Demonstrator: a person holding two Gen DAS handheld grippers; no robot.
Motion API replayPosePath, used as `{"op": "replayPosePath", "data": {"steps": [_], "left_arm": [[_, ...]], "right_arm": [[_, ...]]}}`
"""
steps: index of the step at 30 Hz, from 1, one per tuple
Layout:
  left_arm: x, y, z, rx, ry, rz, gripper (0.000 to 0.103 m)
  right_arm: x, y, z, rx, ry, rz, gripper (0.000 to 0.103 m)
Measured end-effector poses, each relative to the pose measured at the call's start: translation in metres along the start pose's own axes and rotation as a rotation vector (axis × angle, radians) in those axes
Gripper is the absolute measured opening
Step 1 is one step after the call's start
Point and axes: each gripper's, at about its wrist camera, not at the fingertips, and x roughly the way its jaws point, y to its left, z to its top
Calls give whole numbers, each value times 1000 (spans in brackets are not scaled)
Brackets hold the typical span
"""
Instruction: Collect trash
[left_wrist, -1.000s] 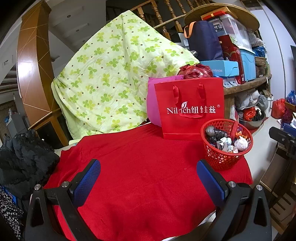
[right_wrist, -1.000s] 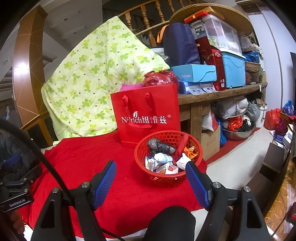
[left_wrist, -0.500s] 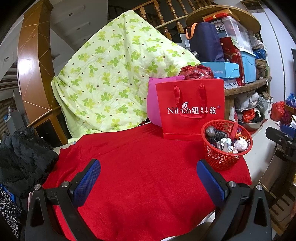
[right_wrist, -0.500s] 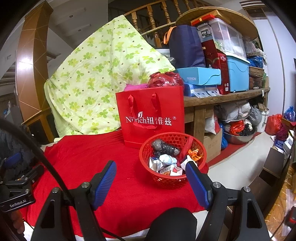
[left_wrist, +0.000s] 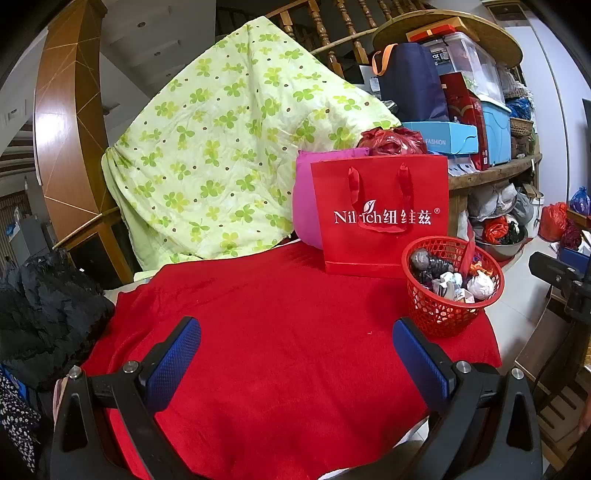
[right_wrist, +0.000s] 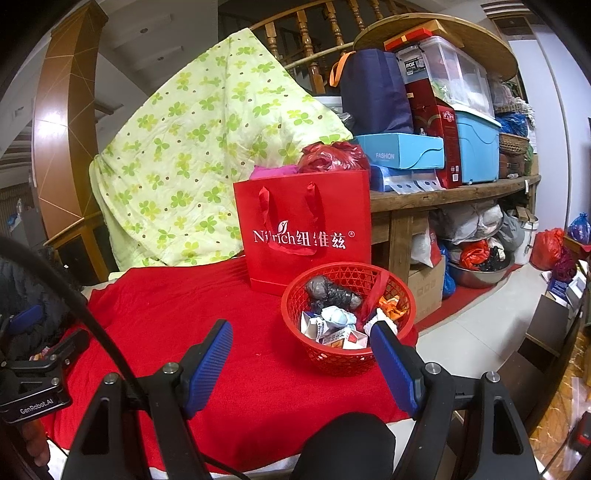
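While both claws hover spread and empty over the red cloth (left_wrist: 280, 332), the left claw (left_wrist: 295, 354) and right claw (right_wrist: 301, 354) grip nothing; the red basket (right_wrist: 343, 354) of crumpled trash (right_wrist: 332, 321) stands near the tabletop's right edge, before the red gift bag (right_wrist: 303, 236).

Both grippers open, nothing between the pads

The left gripper (left_wrist: 295, 354) and right gripper (right_wrist: 301, 354) each point slightly downward, blue pads (left_wrist: 173, 363) spread wide apart and gripping nothing.
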Motion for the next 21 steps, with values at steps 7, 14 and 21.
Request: {"op": "replayPosePath", "data": {"steps": [7, 14, 21], "left_arm": [[2, 3, -2, -8, 3, 2, 103], [2, 5, -3, -11, 4, 2, 103], [3, 9, -3, -23, 9, 2, 103]], "right_arm": [[1, 2, 0, -4, 1, -1, 80], [1, 4, -1, -5, 4, 2, 80], [0, 13, -3, -11, 6, 2, 80]]}}
